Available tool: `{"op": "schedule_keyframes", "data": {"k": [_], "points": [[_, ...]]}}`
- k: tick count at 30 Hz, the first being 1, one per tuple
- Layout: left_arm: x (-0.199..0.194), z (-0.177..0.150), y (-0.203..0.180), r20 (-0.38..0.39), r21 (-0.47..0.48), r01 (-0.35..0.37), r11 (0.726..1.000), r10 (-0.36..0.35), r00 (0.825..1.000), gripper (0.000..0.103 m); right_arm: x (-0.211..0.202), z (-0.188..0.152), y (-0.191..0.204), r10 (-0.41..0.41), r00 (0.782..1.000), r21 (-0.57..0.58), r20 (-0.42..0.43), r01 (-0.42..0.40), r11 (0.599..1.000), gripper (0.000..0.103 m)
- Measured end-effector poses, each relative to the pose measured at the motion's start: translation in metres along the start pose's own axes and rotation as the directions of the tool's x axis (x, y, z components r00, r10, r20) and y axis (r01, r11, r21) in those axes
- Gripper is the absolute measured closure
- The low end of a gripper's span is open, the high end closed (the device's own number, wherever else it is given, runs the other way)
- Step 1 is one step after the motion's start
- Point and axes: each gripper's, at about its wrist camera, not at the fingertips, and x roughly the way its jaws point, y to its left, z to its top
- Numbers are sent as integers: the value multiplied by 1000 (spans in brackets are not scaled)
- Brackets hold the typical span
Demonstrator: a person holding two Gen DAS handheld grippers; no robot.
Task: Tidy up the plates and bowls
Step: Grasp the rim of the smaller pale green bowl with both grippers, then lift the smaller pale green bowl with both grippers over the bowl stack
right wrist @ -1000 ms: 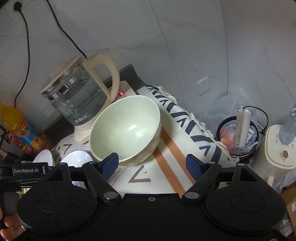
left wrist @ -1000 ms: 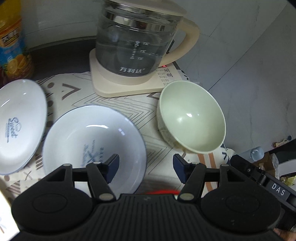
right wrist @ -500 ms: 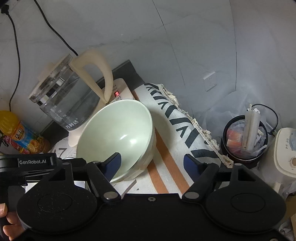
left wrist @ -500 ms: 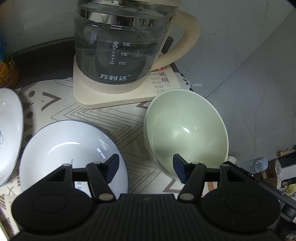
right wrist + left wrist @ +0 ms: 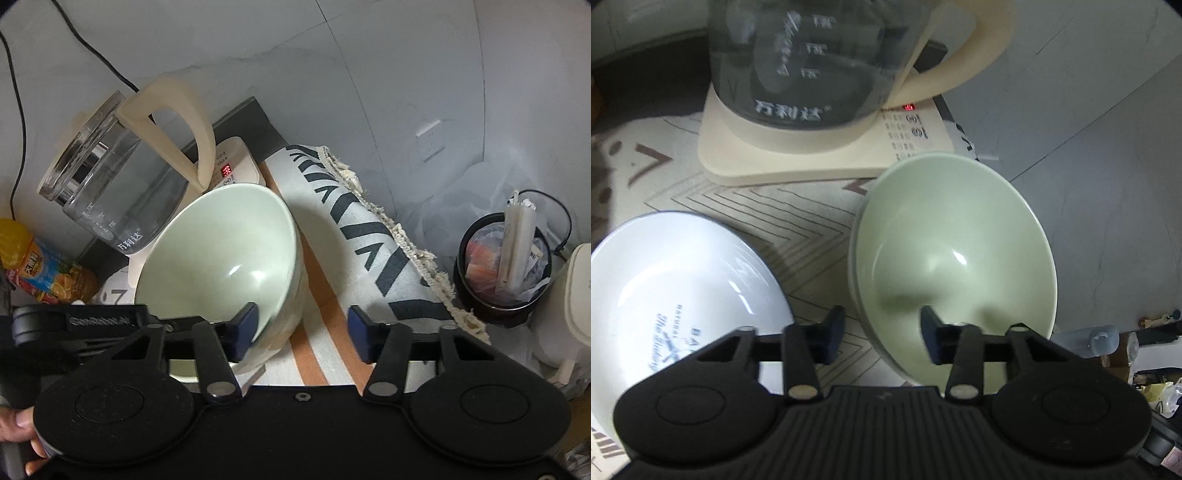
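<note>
A pale green bowl (image 5: 955, 254) sits on a patterned cloth (image 5: 738, 206), in front of a kettle. My left gripper (image 5: 882, 341) is open and straddles the bowl's near rim: its right finger is inside the bowl, its left finger outside. A white bowl with blue lettering (image 5: 676, 291) lies to the left. In the right wrist view my right gripper (image 5: 301, 334) is open; its left finger is over the green bowl's (image 5: 221, 273) right rim, its right finger over the cloth (image 5: 369, 240). The left gripper's body (image 5: 81, 325) shows at the left.
A glass kettle (image 5: 812, 62) on a cream base (image 5: 820, 151) stands just behind the bowls. An orange juice bottle (image 5: 40, 266) is at the far left. Off the table's right edge are a dark bin (image 5: 502, 269) with rubbish and a white appliance (image 5: 576, 295).
Both grippers have moved in on the green bowl. My left gripper has shifted right from over the white bowl to the green bowl's rim. The right gripper's left finger now reaches the rim.
</note>
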Motion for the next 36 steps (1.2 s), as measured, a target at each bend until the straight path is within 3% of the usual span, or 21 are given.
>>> {"op": "schedule_keyframes", "data": {"k": [3, 4, 14, 36], "points": [[3, 0, -2, -3, -2, -13, 1000, 13, 1000, 80, 1, 0, 2, 28, 1000, -7, 6, -28, 1000, 80], [2, 0, -2, -2, 4, -18, 1000, 18, 1000, 84, 0, -1, 5, 27, 1000, -15, 10, -26, 1000, 80], [-11, -7, -1, 17, 13, -5, 1000, 5, 1000, 85, -16, -9, 15, 19, 998, -52, 66, -15, 999, 80], [-97, -37, 13, 121, 70, 56, 996, -64, 991, 85, -84, -45, 63, 22, 978, -82, 205, -5, 997, 81]]}}
